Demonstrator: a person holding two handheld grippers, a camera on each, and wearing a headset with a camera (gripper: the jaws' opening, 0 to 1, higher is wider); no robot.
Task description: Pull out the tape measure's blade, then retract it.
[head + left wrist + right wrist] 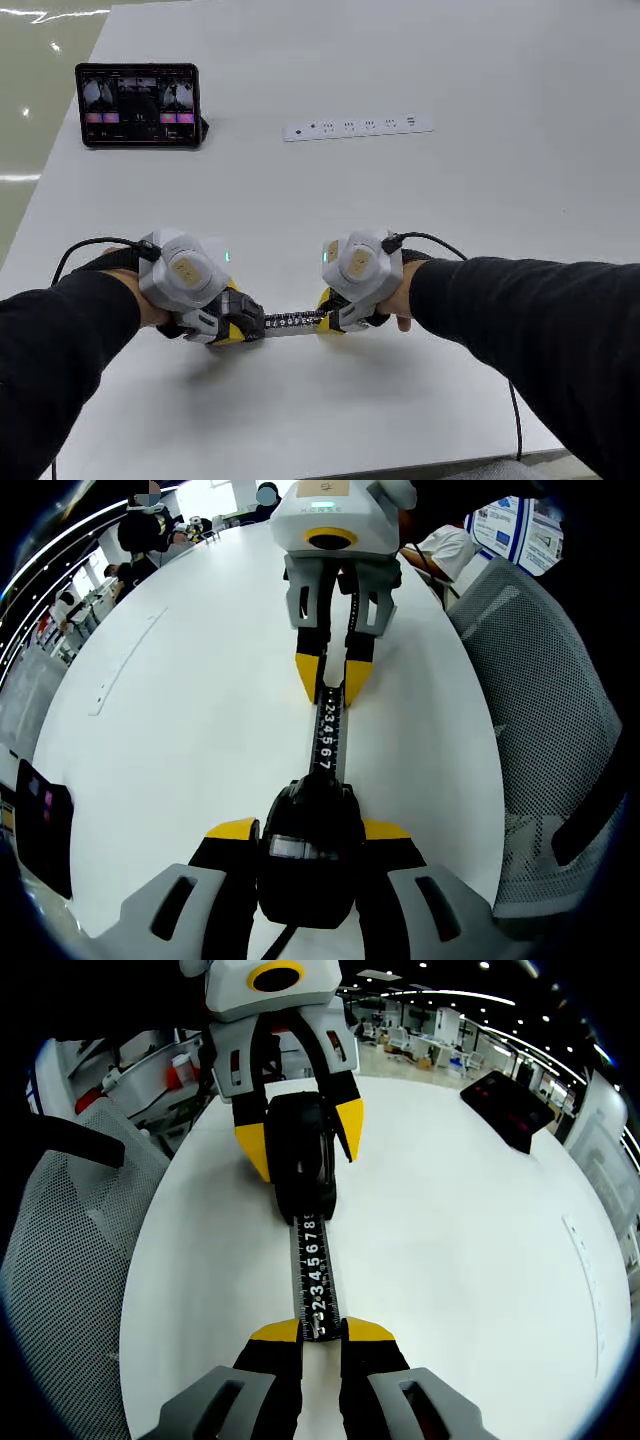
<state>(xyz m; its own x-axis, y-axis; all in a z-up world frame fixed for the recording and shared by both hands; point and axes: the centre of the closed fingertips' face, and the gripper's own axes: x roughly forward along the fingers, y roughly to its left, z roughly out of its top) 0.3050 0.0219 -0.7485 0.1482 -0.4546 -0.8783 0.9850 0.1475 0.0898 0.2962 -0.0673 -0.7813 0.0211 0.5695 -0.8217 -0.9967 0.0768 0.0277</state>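
Black tape measure [310, 865] sits clamped between the yellow-tipped jaws of the left gripper [308, 830], near the front edge of the white table [420, 200]. Its blade [314, 1260] is out a short way, numbers up to eight showing. It runs straight across to the right gripper [320, 1332], whose jaws are pinched narrow on the blade's tip.

Black tape measure, blade drawn a short way out

The tape measure [243, 316] sits low in the head view, just left of centre. Its rounded black case is clasped between the yellow-tipped jaws of the left hand-held gripper [310, 830]. The blade [293, 321] is dark with white numerals. It runs straight and flat from the case towards the right of that frame, where the right hand-held gripper [322, 1332] pinches its tip. Only single-digit marks are exposed.
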